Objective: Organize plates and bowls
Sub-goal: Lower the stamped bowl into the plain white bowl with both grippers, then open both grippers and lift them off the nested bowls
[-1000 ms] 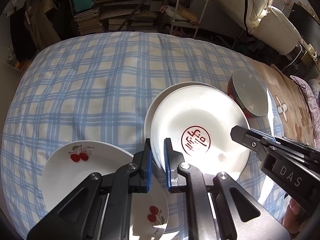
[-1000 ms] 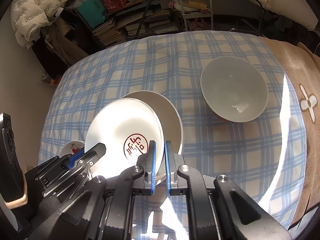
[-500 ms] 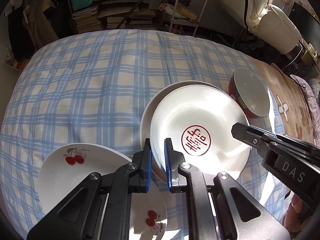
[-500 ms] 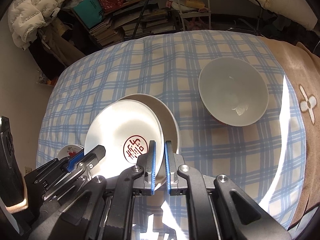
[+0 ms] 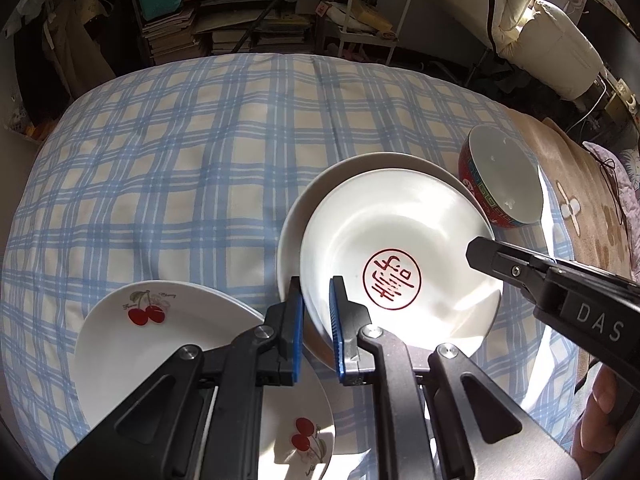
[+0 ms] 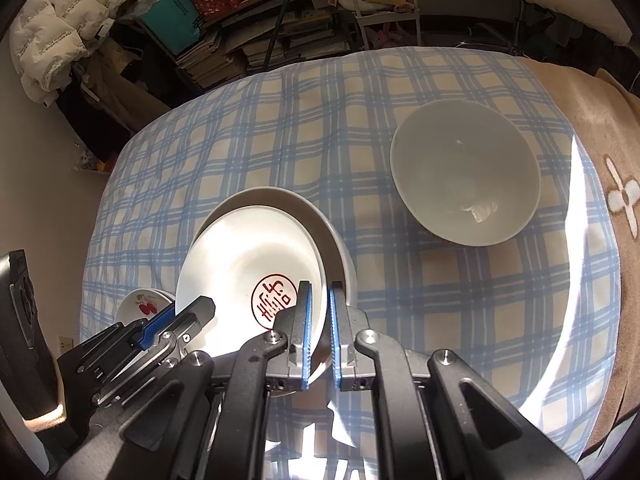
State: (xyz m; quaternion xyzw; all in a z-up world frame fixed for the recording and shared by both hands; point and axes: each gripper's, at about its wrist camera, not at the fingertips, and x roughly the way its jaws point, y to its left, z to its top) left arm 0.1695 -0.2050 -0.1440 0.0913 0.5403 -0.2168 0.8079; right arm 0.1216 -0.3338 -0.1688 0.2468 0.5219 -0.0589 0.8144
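A white plate with a red seal (image 5: pixel 394 248) (image 6: pixel 256 264) sits tilted over a larger grey-rimmed plate (image 5: pixel 320 184) (image 6: pixel 332 240) on the checked cloth. My left gripper (image 5: pixel 316 300) is shut on its near-left rim. My right gripper (image 6: pixel 319 312) is shut on its right rim and shows in the left wrist view (image 5: pixel 492 256). A cherry plate (image 5: pixel 132 336) (image 6: pixel 142 304) lies at the left, partly under my left gripper. A red-sided bowl with a white inside (image 5: pixel 506 178) (image 6: pixel 464 172) stands apart at the right.
The blue-checked cloth (image 5: pixel 180 152) covers the table. A tan blanket (image 6: pixel 592 128) lies along its right side. Stacked books and shelves (image 5: pixel 180 28) and a white rack (image 5: pixel 372 4) stand beyond the far edge.
Both grippers, still holding the seal plate, have drawn back and up slightly; the plate sits a little more centred over the larger plate.
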